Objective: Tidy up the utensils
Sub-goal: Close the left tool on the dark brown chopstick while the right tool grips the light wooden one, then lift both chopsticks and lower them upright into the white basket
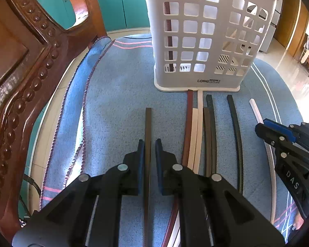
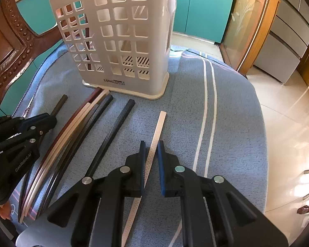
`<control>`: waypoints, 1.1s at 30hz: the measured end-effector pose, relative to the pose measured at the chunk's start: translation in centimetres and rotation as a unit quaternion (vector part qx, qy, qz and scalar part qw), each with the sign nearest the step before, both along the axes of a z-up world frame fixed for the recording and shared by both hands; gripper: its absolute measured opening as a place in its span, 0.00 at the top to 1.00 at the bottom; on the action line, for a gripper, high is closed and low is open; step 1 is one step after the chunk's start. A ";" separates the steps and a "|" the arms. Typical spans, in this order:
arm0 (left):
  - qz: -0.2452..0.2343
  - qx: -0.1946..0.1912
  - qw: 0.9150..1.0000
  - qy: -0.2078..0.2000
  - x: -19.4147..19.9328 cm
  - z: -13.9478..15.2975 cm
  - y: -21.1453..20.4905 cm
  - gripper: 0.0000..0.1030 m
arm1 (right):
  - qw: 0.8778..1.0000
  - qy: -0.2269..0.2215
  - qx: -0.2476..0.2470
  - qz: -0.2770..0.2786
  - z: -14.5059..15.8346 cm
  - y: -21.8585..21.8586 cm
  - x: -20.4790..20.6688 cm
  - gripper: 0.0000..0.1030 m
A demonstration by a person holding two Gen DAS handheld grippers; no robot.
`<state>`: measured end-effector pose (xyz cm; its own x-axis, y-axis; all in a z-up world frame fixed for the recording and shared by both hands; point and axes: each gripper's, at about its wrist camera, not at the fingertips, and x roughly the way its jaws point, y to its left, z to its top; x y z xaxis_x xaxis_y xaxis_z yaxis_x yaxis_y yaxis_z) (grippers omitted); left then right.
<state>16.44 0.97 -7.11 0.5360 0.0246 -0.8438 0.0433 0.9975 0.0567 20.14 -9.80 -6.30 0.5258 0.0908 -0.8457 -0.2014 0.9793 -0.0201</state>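
A white slotted utensil holder point(image 1: 197, 76) point(image 2: 113, 76) stands upright on the blue cloth, with a brown chopstick point(image 1: 170, 30) inside it. My left gripper point(image 1: 150, 142) point(image 2: 51, 120) is shut on a dark brown chopstick point(image 1: 148, 121) point(image 2: 60, 103) that lies flat, pointing at the holder. My right gripper point(image 2: 150, 144) point(image 1: 263, 127) is shut on a white chopstick point(image 2: 160, 123) point(image 1: 255, 109) lying to the right. Between them lies a bundle of brown, cream and dark chopsticks point(image 1: 197, 123) point(image 2: 78, 123) and a lone black one point(image 1: 234, 123) point(image 2: 121, 119).
A blue striped cloth point(image 1: 117, 94) point(image 2: 237, 113) covers the round table. A carved wooden chair back point(image 1: 20, 72) point(image 2: 10, 47) rises at the left edge. Teal cabinets point(image 2: 201, 10) stand behind. The table drops off to a tiled floor point(image 2: 288, 113) on the right.
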 end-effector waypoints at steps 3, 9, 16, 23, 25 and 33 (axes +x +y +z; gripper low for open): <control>-0.002 -0.006 1.000 -0.001 0.1 0.0 0.1 0.93 | 0.999 0.004 0.041 0.003 0.1 -0.6 0.0 0.93; 0.006 -0.034 0.997 -0.062 -1.5 3.8 1.2 0.93 | 0.993 -0.050 0.105 0.021 4.6 -1.8 -1.6 0.94; 0.013 -0.093 0.977 -0.189 -7.1 13.9 3.5 0.93 | 0.971 -0.121 0.199 0.049 12.9 -4.9 -5.3 0.94; 0.012 -0.140 0.941 -0.309 -8.4 23.5 4.9 0.93 | 0.946 -0.208 0.242 0.061 20.8 -6.6 -6.2 0.94; 0.018 -0.153 0.930 -0.333 -7.5 25.5 5.2 0.93 | 0.939 -0.240 0.239 0.054 23.2 -6.6 -5.7 0.94; 0.059 -0.163 0.908 -0.382 -0.6 28.6 4.7 0.93 | 0.925 -0.293 0.238 0.033 26.5 -6.8 -3.7 0.94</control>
